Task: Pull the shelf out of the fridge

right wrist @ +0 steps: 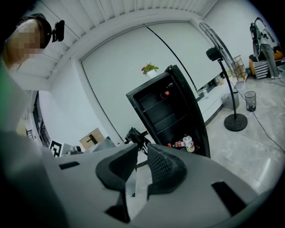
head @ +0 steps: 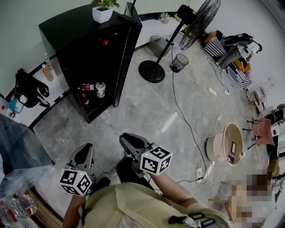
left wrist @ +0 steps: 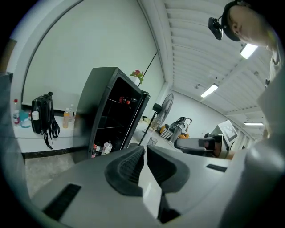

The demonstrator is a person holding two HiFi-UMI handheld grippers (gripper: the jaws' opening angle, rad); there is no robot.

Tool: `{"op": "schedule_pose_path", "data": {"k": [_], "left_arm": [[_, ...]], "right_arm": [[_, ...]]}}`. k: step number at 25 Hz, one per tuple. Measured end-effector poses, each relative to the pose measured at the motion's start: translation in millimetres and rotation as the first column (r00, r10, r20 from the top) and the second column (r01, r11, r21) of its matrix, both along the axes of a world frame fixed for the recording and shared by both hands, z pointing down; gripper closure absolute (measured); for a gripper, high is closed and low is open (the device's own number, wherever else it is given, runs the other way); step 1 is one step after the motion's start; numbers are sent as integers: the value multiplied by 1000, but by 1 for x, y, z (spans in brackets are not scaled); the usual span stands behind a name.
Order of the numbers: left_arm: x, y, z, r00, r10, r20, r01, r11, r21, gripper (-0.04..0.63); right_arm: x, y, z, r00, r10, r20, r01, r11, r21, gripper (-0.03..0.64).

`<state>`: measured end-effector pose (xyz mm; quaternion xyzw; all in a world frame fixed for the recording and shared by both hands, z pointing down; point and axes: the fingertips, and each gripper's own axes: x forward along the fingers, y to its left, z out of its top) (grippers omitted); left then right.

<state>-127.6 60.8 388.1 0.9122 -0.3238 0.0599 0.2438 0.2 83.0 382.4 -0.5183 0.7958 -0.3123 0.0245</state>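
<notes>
The black fridge (head: 84, 40) stands at the back left with its door (head: 130, 44) swung open. Thin shelves (right wrist: 161, 106) cross its dark inside, and a red item (head: 105, 42) rests on an upper one. Bottles (head: 100, 89) lie on the bottom level. Both grippers are held low by the person's body, well short of the fridge. My left gripper (head: 84, 150) (left wrist: 145, 153) has its jaws together with nothing in them. My right gripper (head: 129, 141) (right wrist: 142, 151) shows a narrow gap between its pads, with nothing held.
A potted plant (head: 103, 11) sits on the fridge. A standing fan (head: 152, 71) and a mesh bin (head: 179, 62) are right of the door. Cables (head: 182, 116) trail over the tiled floor to a power strip (head: 200, 173). A black bag (head: 27, 88) leans at the left.
</notes>
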Motion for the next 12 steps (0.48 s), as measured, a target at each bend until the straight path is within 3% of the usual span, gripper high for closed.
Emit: {"op": "schedule_pose_path", "data": {"k": [8, 12], "left_arm": [[69, -43, 3, 981, -188, -52, 186, 982, -40, 565], [94, -62, 6, 965, -259, -29, 259, 966, -18, 565]], "right_arm": [[74, -58, 12, 992, -100, 77, 103, 994, -32, 522], [102, -85, 23, 982, -135, 134, 143, 988, -57, 503]]}}
